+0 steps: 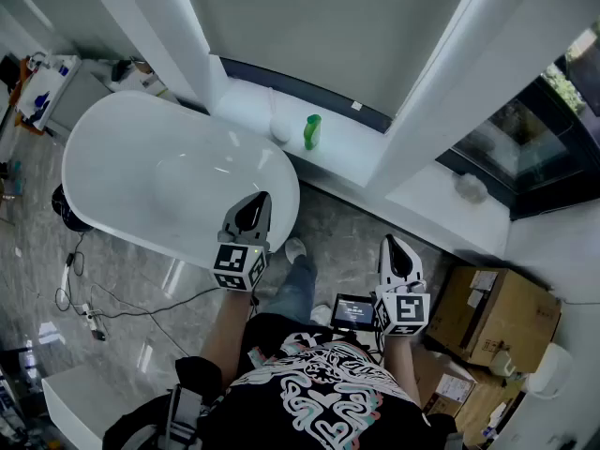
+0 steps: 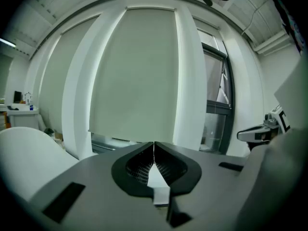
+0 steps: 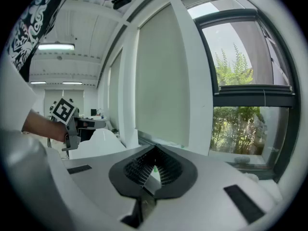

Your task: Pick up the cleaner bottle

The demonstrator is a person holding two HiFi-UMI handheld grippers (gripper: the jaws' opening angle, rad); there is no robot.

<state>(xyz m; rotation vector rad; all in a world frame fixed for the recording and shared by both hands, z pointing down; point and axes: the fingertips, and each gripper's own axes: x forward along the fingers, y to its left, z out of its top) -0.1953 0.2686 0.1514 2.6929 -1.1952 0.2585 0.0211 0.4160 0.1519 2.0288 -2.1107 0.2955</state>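
Item: cleaner bottle (image 1: 312, 131), small, green
Pose: upright
Place: on white window ledge (image 1: 354, 146), standing alone

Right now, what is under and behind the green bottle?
The green bottle stands on a white ledge. Behind it hangs a drawn blind, which covers the window there.

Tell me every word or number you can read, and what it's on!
No text can be read here.
Cleaner bottle: label too small.
Cardboard boxes: labels too blurred.
Square markers: patterns, not words.
T-shirt: swirly print, no clear letters.
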